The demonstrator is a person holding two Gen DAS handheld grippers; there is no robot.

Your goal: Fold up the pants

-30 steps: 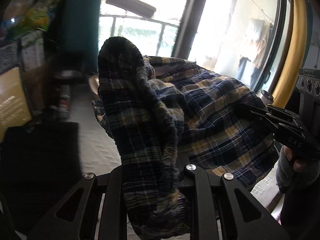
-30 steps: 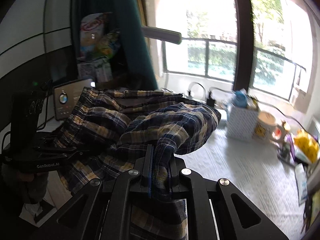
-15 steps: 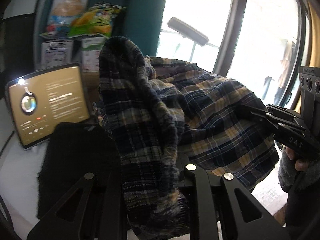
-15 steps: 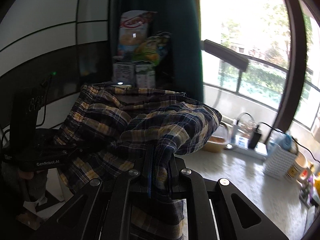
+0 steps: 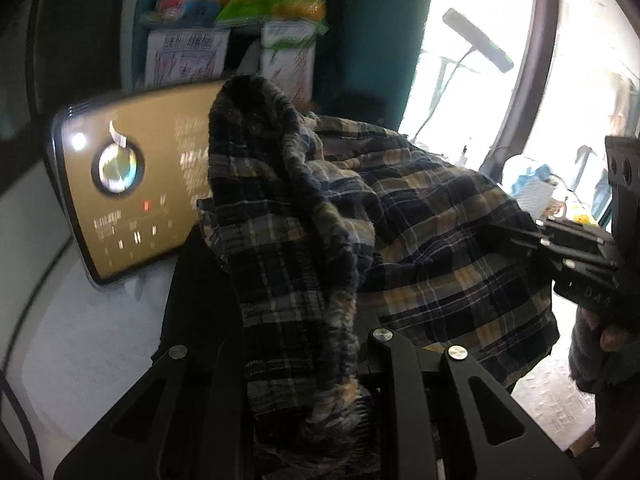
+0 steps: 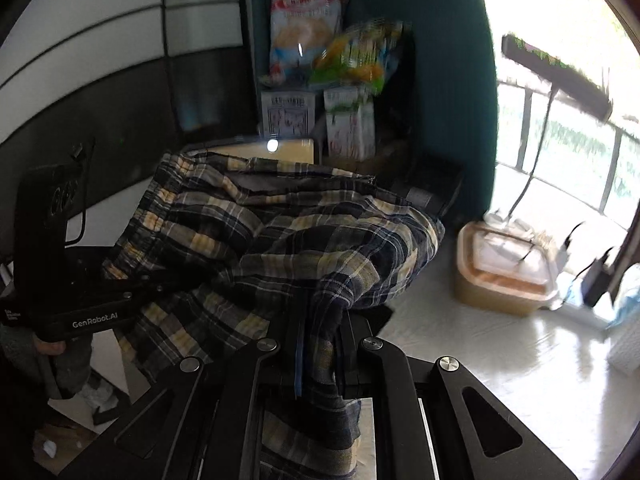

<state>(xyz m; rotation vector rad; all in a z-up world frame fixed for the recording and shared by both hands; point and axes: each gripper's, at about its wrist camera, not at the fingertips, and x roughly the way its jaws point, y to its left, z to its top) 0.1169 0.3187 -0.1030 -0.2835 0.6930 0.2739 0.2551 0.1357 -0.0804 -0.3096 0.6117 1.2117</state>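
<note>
The navy and yellow plaid pants [image 5: 420, 232] hang in the air between my two grippers, bunched and sagging. My left gripper [image 5: 308, 344] is shut on a gathered, ribbed waistband edge that stands up in front of its camera. My right gripper [image 6: 316, 332] is shut on another bunch of the pants [image 6: 304, 232]. In the left wrist view the right gripper [image 5: 576, 256] shows at the right edge, clamping the cloth. In the right wrist view the left gripper [image 6: 80, 300] shows at the left, also clamping it.
A tablet with a tan screen [image 5: 132, 196] leans at the left on the white table [image 6: 500, 360]. Snack bags [image 6: 320, 32] and cartons [image 6: 348, 120] stand behind by a teal curtain. A lidded food container [image 6: 504, 264] sits near the window. A dark mat [image 5: 200, 300] lies under the pants.
Both grippers have swung left with the pants still held, so the tablet, snack bags and curtain now fill the background instead of the window. The grips have not changed.
</note>
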